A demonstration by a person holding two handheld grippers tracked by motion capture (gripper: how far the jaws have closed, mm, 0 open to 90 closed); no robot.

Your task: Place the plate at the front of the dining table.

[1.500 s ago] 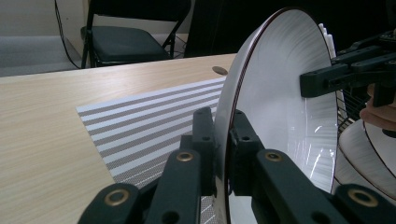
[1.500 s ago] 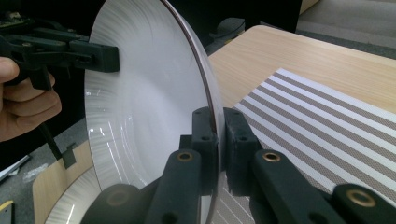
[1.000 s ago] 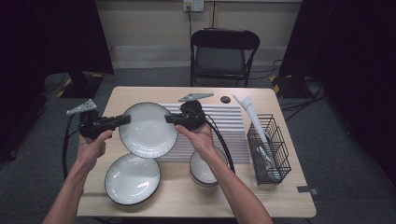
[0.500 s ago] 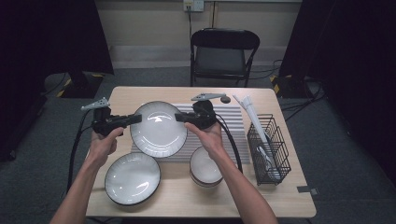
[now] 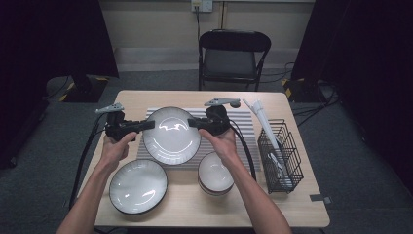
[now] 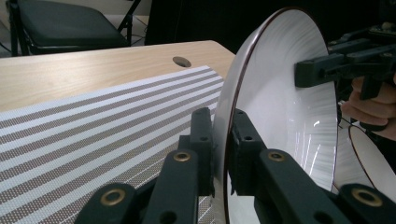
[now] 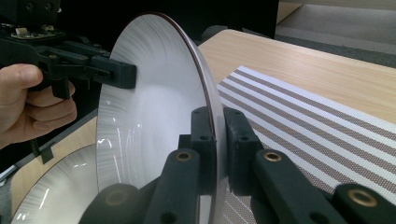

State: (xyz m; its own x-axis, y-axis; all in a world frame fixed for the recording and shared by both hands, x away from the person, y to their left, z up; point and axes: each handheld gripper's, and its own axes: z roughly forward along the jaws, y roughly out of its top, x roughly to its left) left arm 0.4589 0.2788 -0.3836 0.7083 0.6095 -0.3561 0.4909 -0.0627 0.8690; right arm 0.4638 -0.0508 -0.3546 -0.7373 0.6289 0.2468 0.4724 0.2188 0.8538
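While both claw views show the plate (image 5: 171,135) rim clamped (left claw (image 6: 223,144), right claw (image 7: 215,140)), overhead adds bowls (image 5: 215,173).

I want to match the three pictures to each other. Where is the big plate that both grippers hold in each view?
High view: plate at centre, over the striped mat.
Left gripper view: plate on edge, right of centre.
Right gripper view: plate on edge, left of centre.
Shared landmark: the striped mat.

Bare striped mat (image 5: 243,127) lies open under the plate (image 5: 171,135); a bowl (image 5: 215,173), second plate (image 5: 138,186) and wire basket (image 5: 282,155) crowd the near side and the right.
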